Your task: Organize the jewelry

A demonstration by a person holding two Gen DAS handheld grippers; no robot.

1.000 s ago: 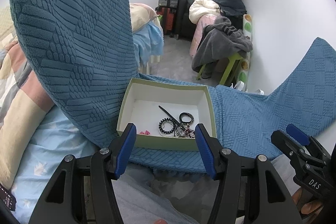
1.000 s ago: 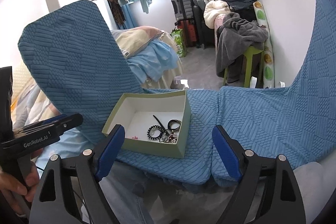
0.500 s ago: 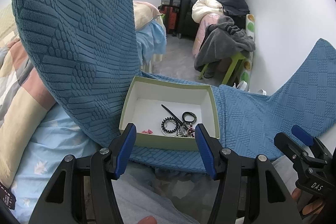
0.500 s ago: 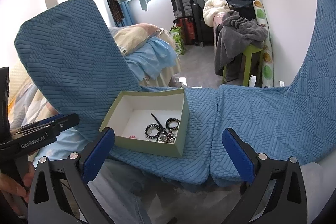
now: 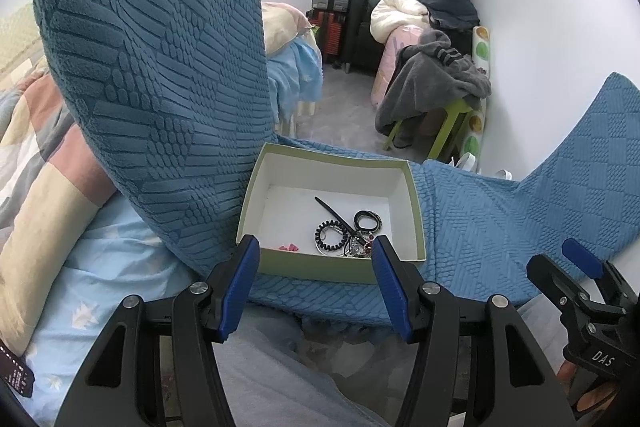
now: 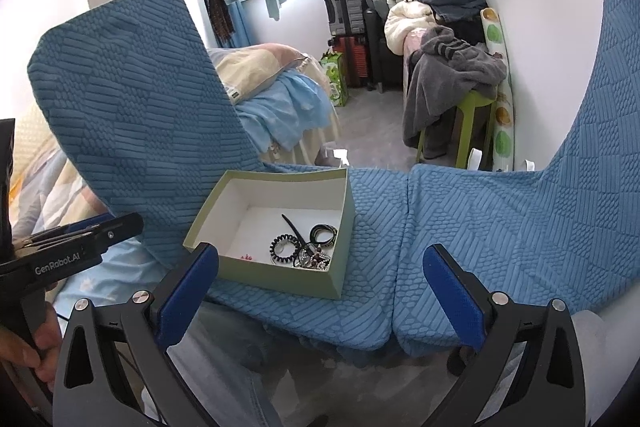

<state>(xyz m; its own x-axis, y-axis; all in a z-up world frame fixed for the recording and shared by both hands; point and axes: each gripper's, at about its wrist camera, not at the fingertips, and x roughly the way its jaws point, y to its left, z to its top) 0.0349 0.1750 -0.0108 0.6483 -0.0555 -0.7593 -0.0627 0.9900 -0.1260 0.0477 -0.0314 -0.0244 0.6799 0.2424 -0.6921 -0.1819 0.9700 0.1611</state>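
A green box with a white inside (image 5: pixel 416 211) (image 6: pixel 344 223) sits on a blue textured cover. Inside lie a black coil hair tie (image 5: pixel 330 235) (image 6: pixel 285 245), a black hair band (image 5: pixel 367 219) (image 6: pixel 323 234), a thin black stick clip (image 5: pixel 334 213) (image 6: pixel 293 227), a tangle of beaded jewelry (image 5: pixel 359 247) (image 6: pixel 314 259) and a small pink piece (image 5: pixel 289 247) (image 6: pixel 246 256). My left gripper (image 5: pixel 316 287) is open and empty just in front of the box. My right gripper (image 6: pixel 320 295) is open wide and empty, in front of the box's right corner.
The blue cover (image 6: pixel 480 227) rises on the left (image 5: pixel 152 67) and right. A bed with light blue bedding (image 5: pixel 100 267) lies left. A green stool with grey clothes (image 6: pixel 460 79), suitcases (image 6: pixel 344 11) and hanging clothes stand behind.
My right gripper has opened wider. The left gripper has shifted slightly; the box now sits a little further right in its view.
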